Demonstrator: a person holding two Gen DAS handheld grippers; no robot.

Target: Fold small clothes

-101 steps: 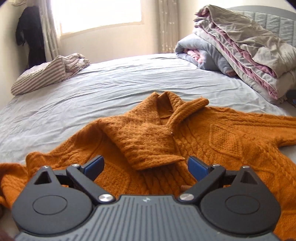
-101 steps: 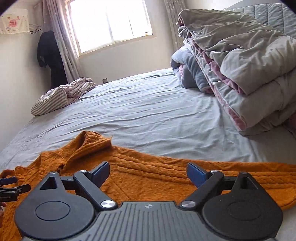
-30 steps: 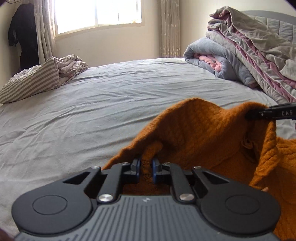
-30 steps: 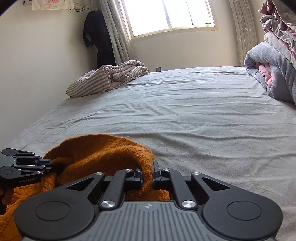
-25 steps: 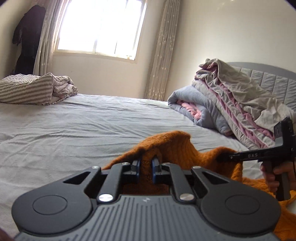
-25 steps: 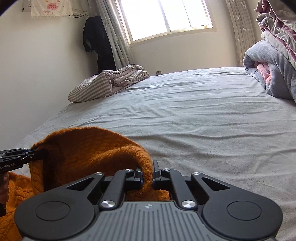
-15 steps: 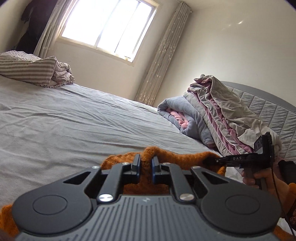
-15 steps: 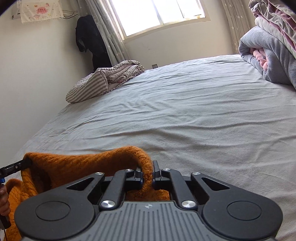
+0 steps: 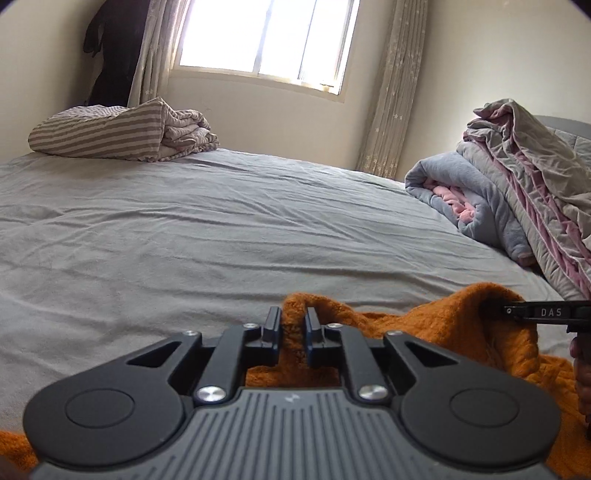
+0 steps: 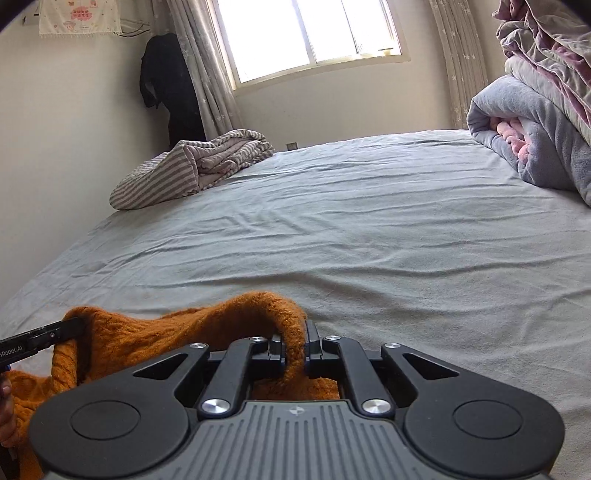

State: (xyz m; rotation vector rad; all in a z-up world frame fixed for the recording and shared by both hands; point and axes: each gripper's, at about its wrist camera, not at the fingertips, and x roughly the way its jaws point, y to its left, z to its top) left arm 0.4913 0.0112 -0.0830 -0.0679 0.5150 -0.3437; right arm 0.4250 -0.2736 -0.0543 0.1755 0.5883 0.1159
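I see one bed [image 9: 207, 236], its grey sheet wrinkled and filling most of both views. On it I count three heaps of bedding: one grey and pink quilt pile [image 9: 535, 177] at the right, one rolled blue-grey blanket [image 9: 476, 199] with pink lining tucked against that pile, and one striped duvet [image 9: 110, 133] bundled at the far left edge. There is one window [image 10: 306, 33] with a curtain on each side, one dark garment [image 10: 173, 88] hanging in the corner, and one small cloth banner [image 10: 79, 16] on the wall.

The one piece of clothing I am working on, an orange knitted sweater [image 10: 155, 339], lies bunched at the near edge of the bed, strung between my two grippers. My own tool bodies hide most of it, so I cannot tell how it is folded underneath.

My left gripper [image 9: 293, 326] has a ridge of the knit between its jaws, which are opening; a narrow gap shows beside the pads. My right gripper [image 10: 293, 345] is clamped tight on a fold of the sweater's edge.
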